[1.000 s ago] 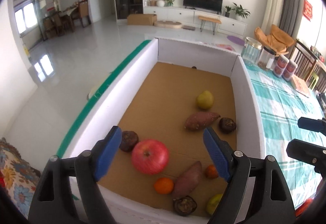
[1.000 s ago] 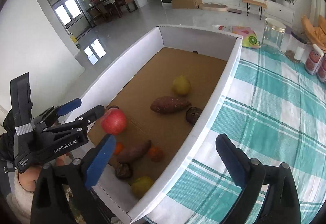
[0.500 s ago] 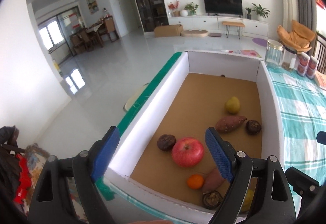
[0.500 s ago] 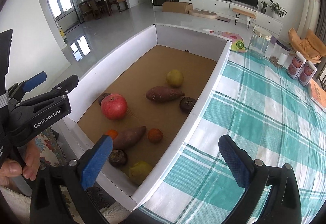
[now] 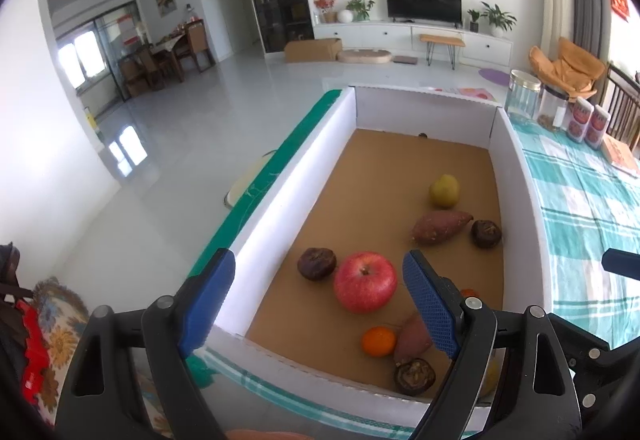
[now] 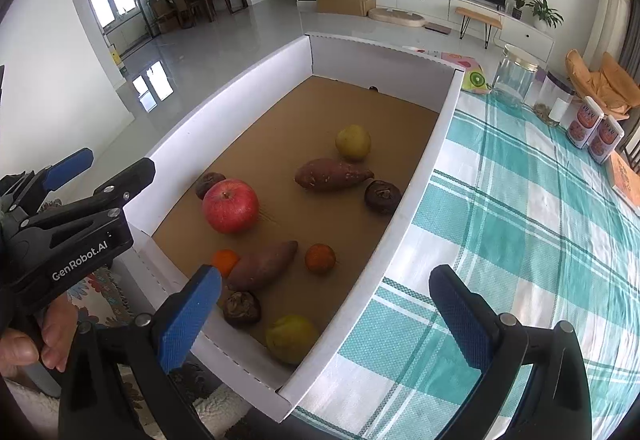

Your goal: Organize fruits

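A white cardboard box with a brown floor holds the produce. Inside lie a red apple, two sweet potatoes, two small oranges, a yellow-green pear, another greenish fruit at the near corner, and three dark wrinkled fruits. My left gripper stands open above the box's near-left corner, empty. Over the box's near-right wall my right gripper is open and empty too.
The box sits on a table with a teal checked cloth. Glass jars and two red-labelled tins stand at the far right. A hand holds the left gripper. A flowered cushion lies at the left.
Both grippers have drawn back from the box toward its near end, so more of the box and room shows. The fruit has not moved. Both stay open.
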